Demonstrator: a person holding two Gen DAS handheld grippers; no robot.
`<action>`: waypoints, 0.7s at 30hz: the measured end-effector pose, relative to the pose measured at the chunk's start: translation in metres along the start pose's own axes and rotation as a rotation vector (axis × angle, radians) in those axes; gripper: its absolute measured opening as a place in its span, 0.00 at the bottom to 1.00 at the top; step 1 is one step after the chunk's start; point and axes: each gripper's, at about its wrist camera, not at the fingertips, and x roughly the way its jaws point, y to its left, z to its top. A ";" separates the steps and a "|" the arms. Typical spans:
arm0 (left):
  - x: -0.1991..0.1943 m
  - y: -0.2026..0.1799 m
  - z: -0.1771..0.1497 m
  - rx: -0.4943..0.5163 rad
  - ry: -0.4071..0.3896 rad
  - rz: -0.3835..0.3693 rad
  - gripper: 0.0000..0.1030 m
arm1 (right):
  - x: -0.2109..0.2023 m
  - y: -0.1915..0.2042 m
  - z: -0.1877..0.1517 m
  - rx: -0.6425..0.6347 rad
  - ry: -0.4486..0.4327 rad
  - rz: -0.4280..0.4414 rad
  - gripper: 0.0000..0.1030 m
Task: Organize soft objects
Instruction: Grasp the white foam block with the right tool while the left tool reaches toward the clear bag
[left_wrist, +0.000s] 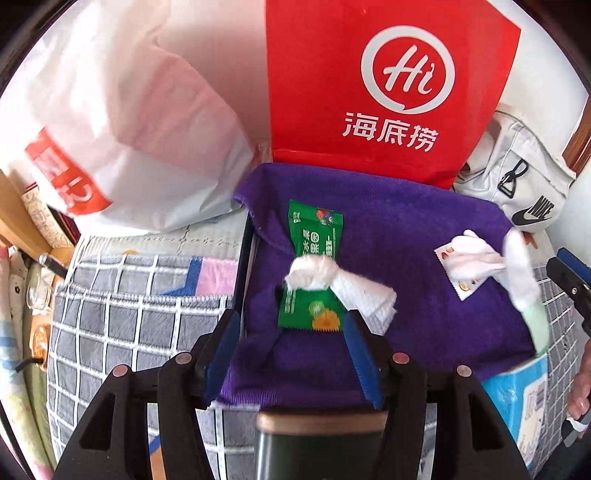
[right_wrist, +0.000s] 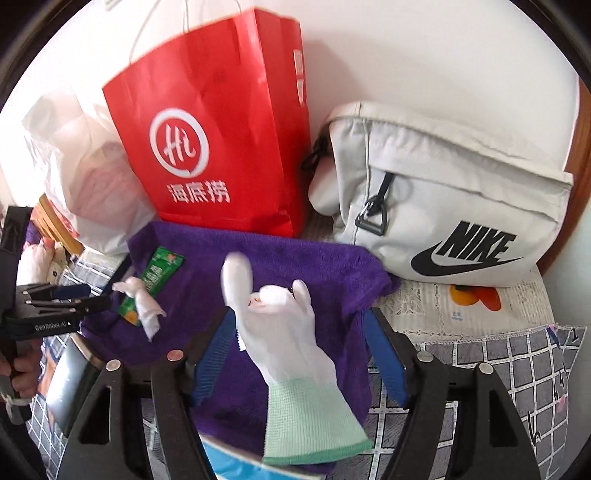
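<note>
Judged the step as letting go of two tied bundles on the purple towel (left_wrist: 406, 221). Saw the left gripper (left_wrist: 291, 321) open, with blue pads either side of the near end of the green snack packet (left_wrist: 314, 236) and clear of it, and white cloth (left_wrist: 314, 277) knotted round the packet's middle. Saw the right gripper (right_wrist: 301, 314) open too, straddling the white glove (right_wrist: 288, 332) without pressing it. Took the glove to be wound round a small sachet (left_wrist: 458, 284), with its mint cuff (right_wrist: 310, 417) nearest the right wrist camera. Found both bundles lying on the towel, well apart, in front of the red paper bag (right_wrist: 221, 129) and the grey Nike bag (right_wrist: 443, 184). Called for a straight withdrawal along the fingers, with no sideways drift, to avoid catching a pad on the knot's tail or the cuff and dragging a bundle off the towel. Angled both tools steeply down over the bed, with a hand (right_wrist: 22, 369) wrapped round the left handle
</note>
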 end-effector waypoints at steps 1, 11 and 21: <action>-0.003 0.000 -0.005 -0.001 -0.001 -0.003 0.55 | 0.000 0.004 0.000 -0.009 0.000 -0.005 0.70; -0.036 -0.007 -0.039 0.000 -0.020 -0.012 0.55 | -0.046 0.025 -0.020 -0.019 -0.015 0.001 0.70; -0.074 0.001 -0.091 -0.043 -0.044 -0.030 0.55 | -0.106 0.046 -0.087 0.009 0.002 0.054 0.70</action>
